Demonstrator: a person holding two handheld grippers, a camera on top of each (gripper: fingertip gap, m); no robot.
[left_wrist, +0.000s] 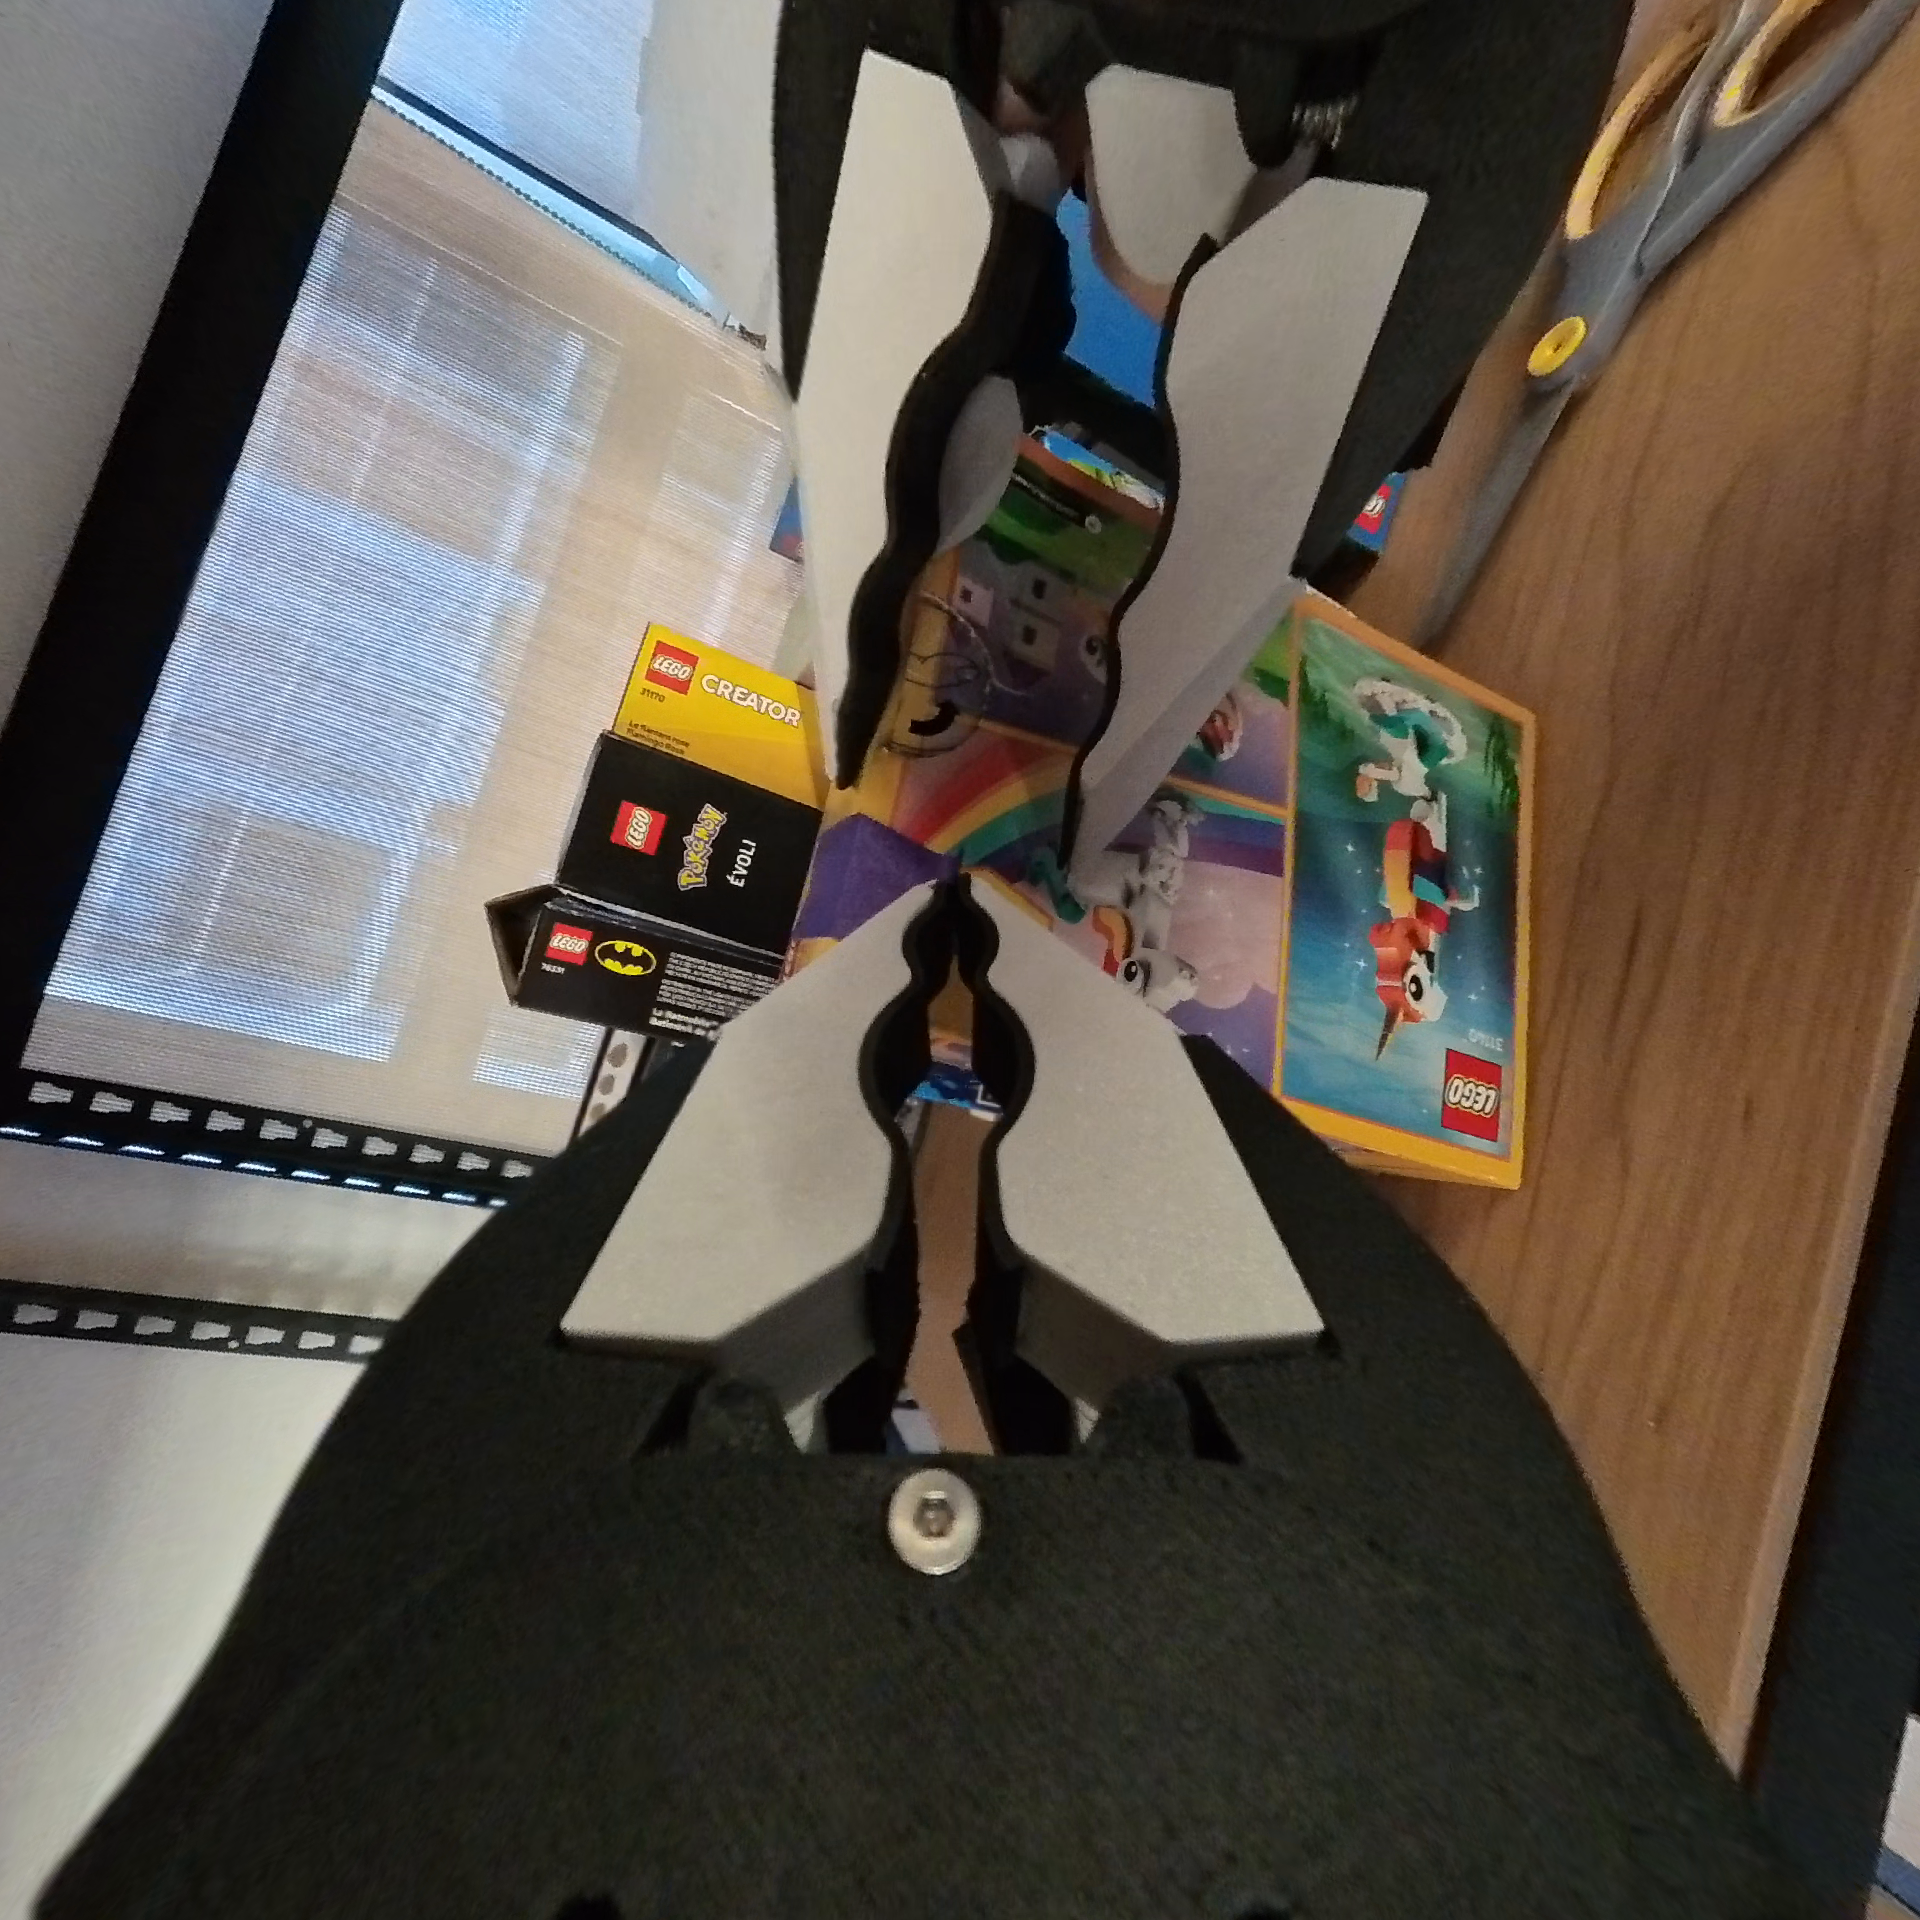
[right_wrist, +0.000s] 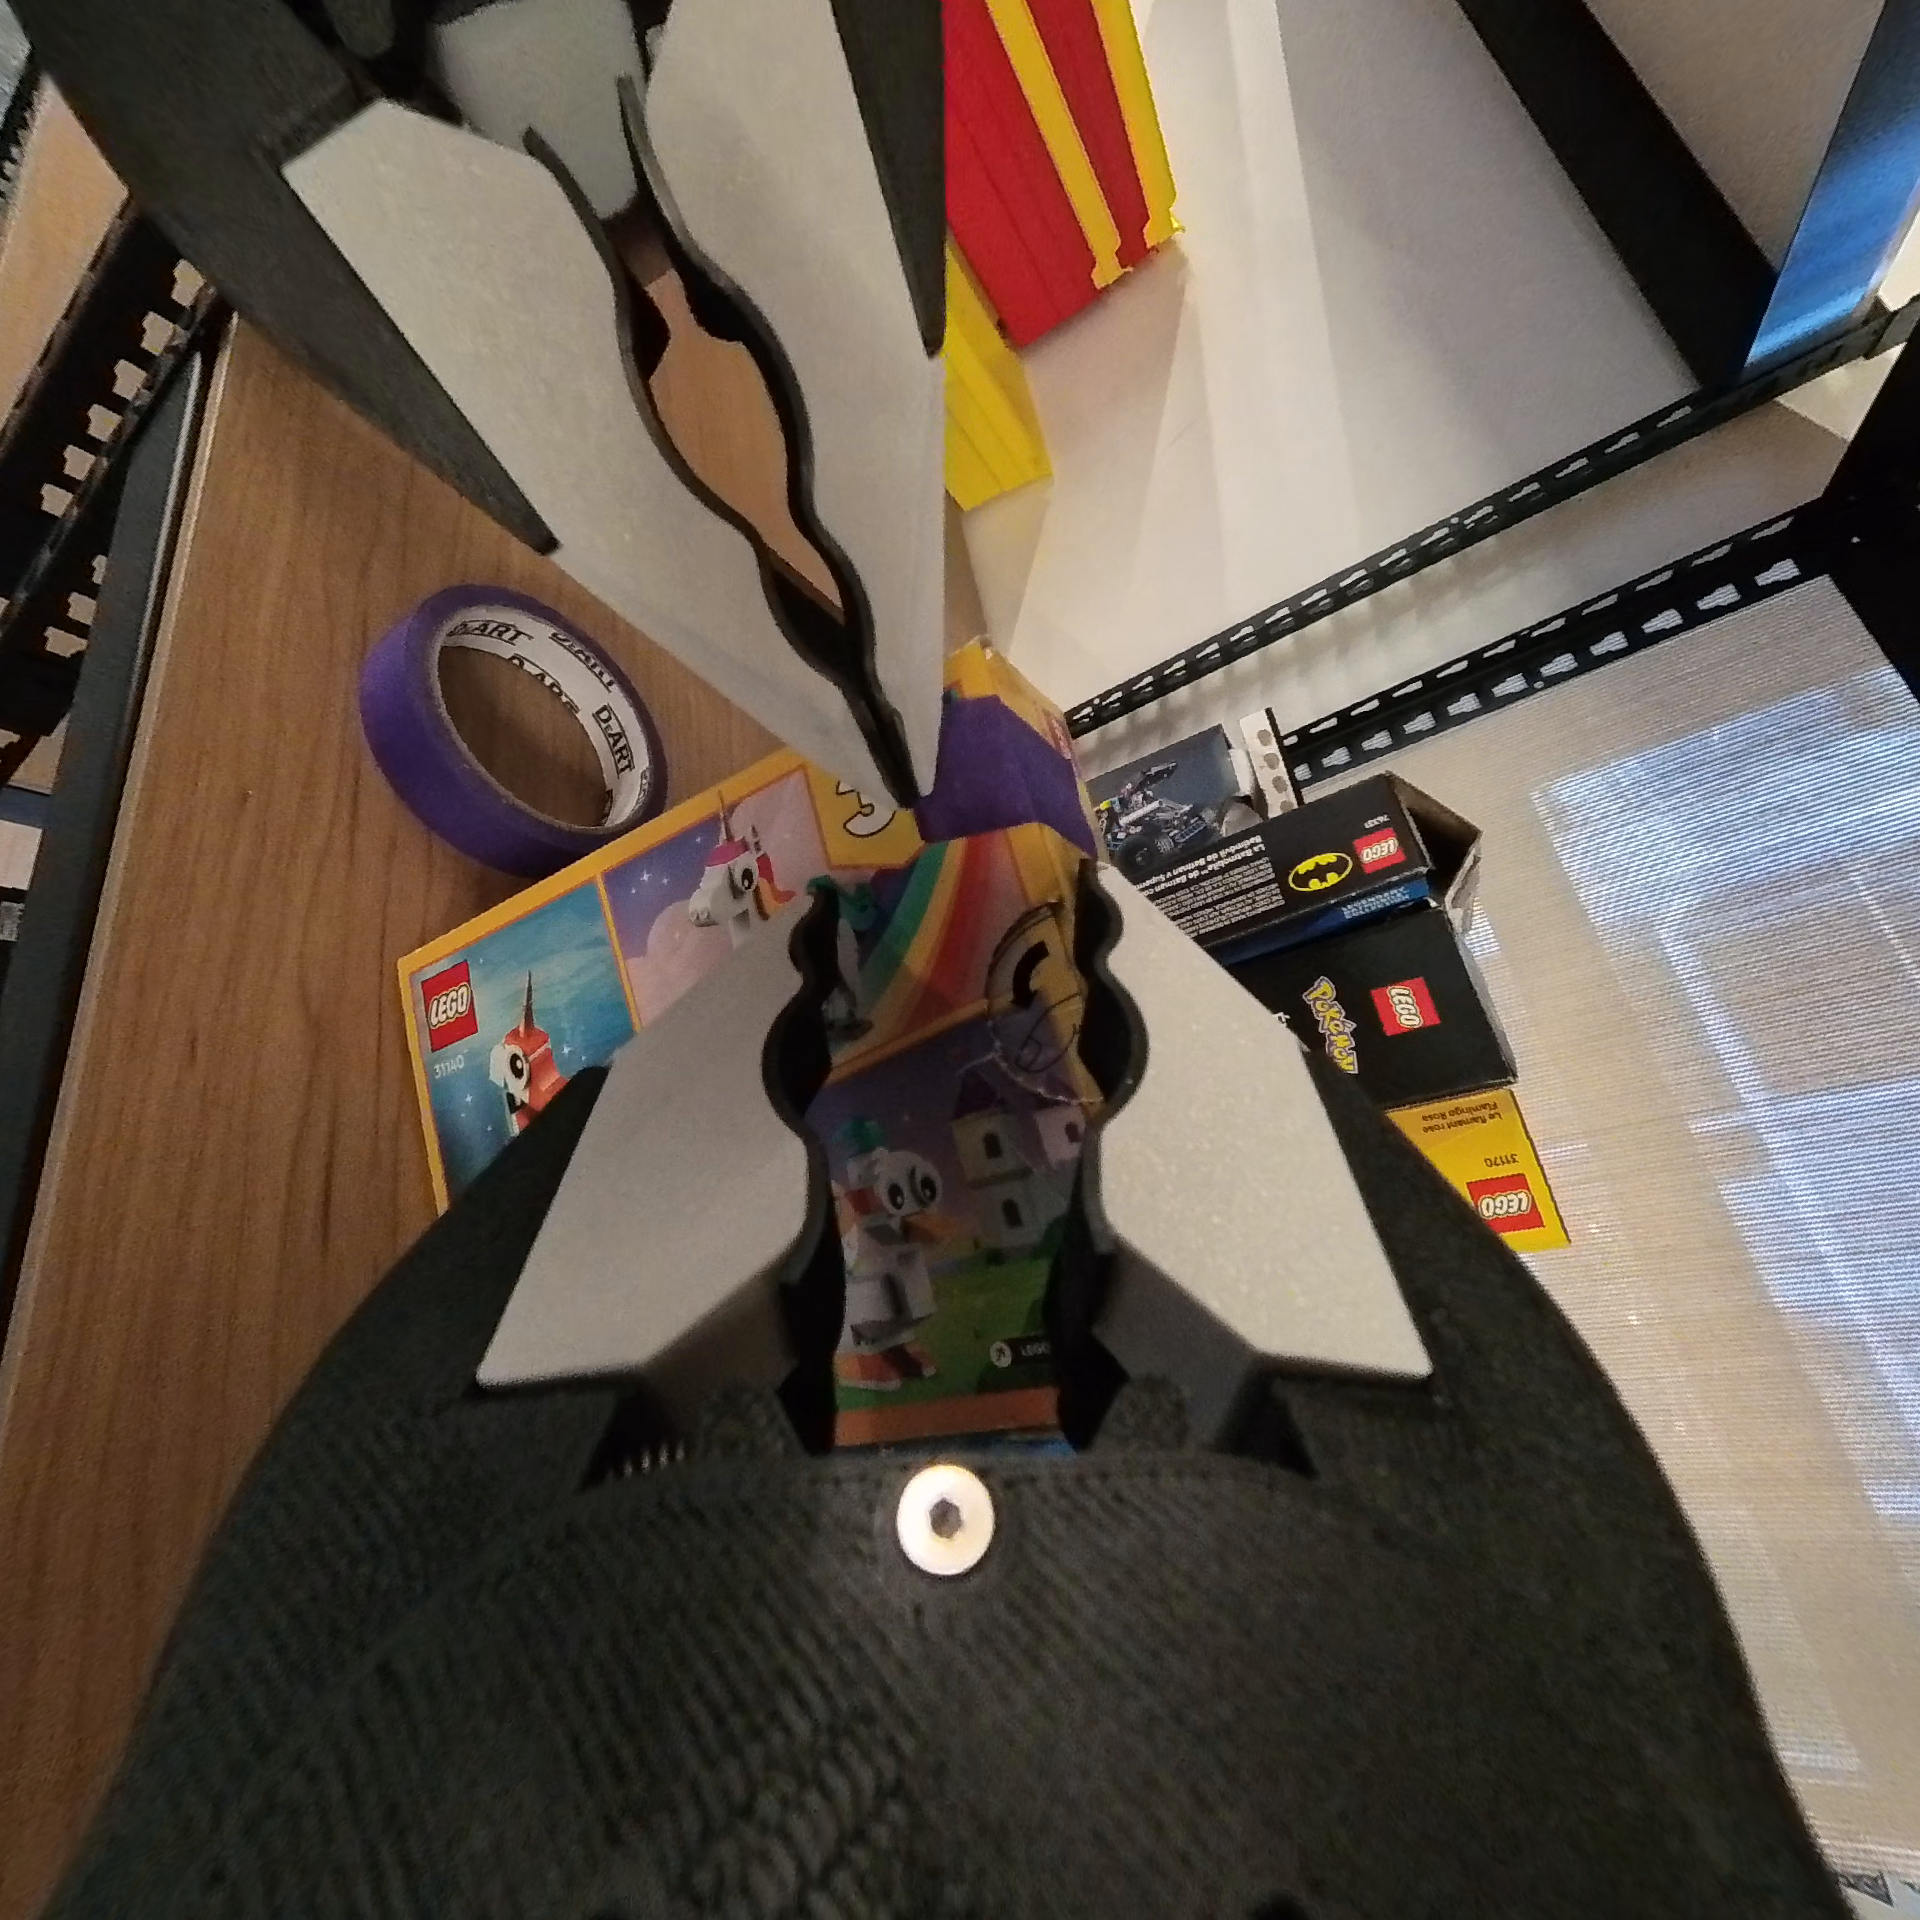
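A smooth wood-grain tabletop (right_wrist: 260, 935) fills the left of the right wrist view, bearing a round roll of purple tape (right_wrist: 436, 800) with a white cardboard core. Just beside the roll lies a glossy, yellow-edged cardboard toy box (right_wrist: 540, 966) printed with a unicorn, a rainbow and a castle. At the box's upper corner sits a matte purple tape strip (right_wrist: 987, 779). The left gripper (right_wrist: 909, 784), black textured plastic with grey wedge-shaped, wavy-edged fingers, reaches down with its jaws pressed together, the tips touching the strip's edge; whether they grip it cannot be told. The right gripper (right_wrist: 956, 904) has its jaws spread wide, the box's printed face showing between them. To the right stand two small black cartons, one open-ended (right_wrist: 1330, 862) and one closed (right_wrist: 1403, 1018), then a yellow carton (right_wrist: 1496, 1174), all against a perforated black metal rail (right_wrist: 1455, 644). In the left wrist view, grey scissors (left_wrist: 1621, 260) with yellow-lined handles lie on the tabletop well apart from the box.
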